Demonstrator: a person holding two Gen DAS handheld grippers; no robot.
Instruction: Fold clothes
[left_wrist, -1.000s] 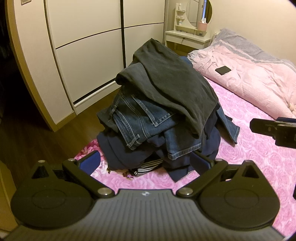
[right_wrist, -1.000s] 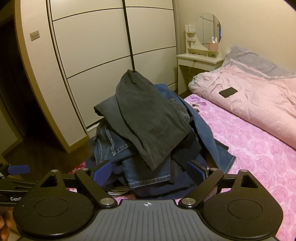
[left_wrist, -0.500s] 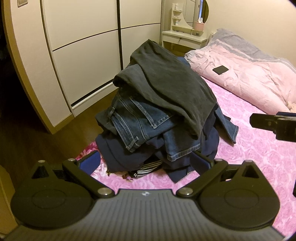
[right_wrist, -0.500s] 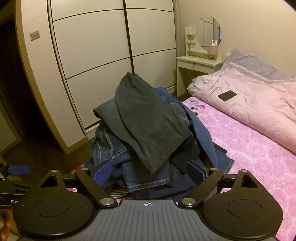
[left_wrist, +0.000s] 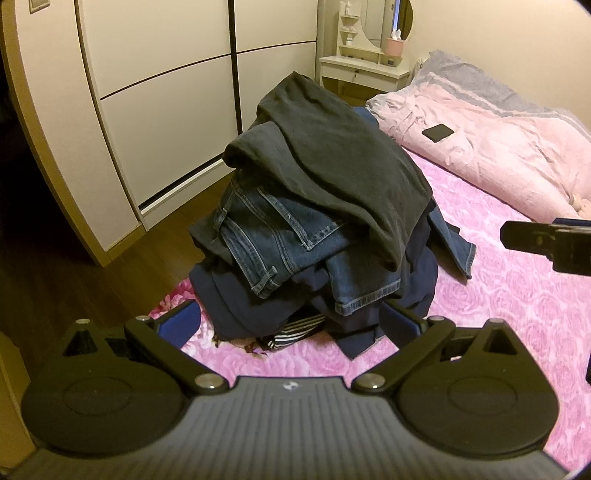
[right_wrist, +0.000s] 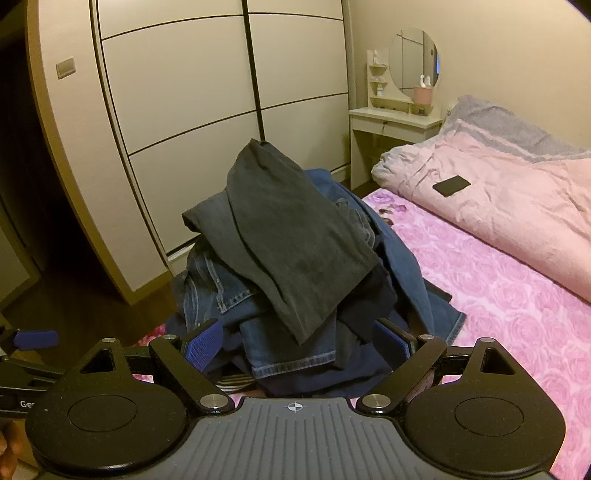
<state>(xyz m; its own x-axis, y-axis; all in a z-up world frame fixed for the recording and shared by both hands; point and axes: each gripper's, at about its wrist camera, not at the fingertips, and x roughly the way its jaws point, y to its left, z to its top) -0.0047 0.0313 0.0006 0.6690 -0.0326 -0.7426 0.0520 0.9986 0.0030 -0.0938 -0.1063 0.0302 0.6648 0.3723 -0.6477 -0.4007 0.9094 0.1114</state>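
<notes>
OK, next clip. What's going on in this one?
A person holds two grippers in front of a pile of clothes on a bed with a pink rose sheet. A dark grey garment lies on top, over blue jeans. The left gripper and right gripper are both open and hold nothing. No folding has begun.

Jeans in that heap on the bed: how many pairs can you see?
2, as far as I can tell. One blue pair lies under the dark grey garment on top; another blue denim piece runs down the pile's right side. More may be buried.
</notes>
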